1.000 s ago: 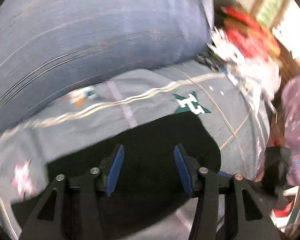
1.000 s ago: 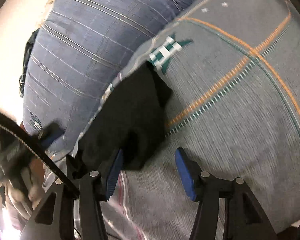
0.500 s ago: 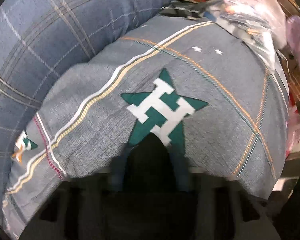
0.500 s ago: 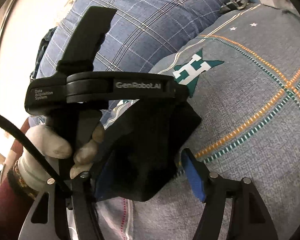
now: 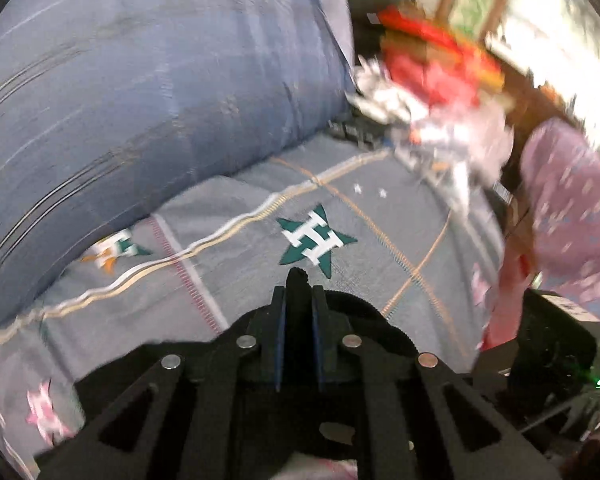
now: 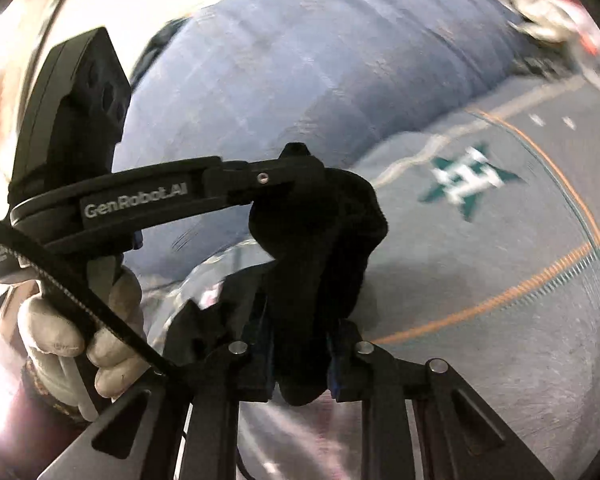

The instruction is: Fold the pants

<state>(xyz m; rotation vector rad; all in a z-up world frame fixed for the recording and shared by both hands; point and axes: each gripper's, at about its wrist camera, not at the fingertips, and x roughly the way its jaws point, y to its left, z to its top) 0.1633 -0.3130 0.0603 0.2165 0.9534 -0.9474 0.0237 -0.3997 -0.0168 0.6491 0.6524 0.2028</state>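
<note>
The black pants [image 6: 324,240] hang bunched above a grey bedsheet [image 6: 480,280] with a green star print. My right gripper [image 6: 300,344] is shut on the lower part of the black cloth. My left gripper [image 6: 296,168] comes in from the left in the right wrist view and is shut on the upper part of the same cloth. In the left wrist view, my left gripper [image 5: 298,308] is shut on a fold of the black pants [image 5: 352,312], and a tip of cloth pokes out between the blue pads.
A large blue plaid pillow [image 5: 148,100] lies behind the sheet [image 5: 240,280]. Red and white clutter [image 5: 428,80] sits at the back right, with purple floral cloth [image 5: 572,208] at the right. My gloved left hand [image 6: 80,332] holds the left gripper's handle.
Both grippers have shut on the black pants, which were lying on the sheet between open jaws a second ago. The pants are now lifted and bunched between the two grippers.
</note>
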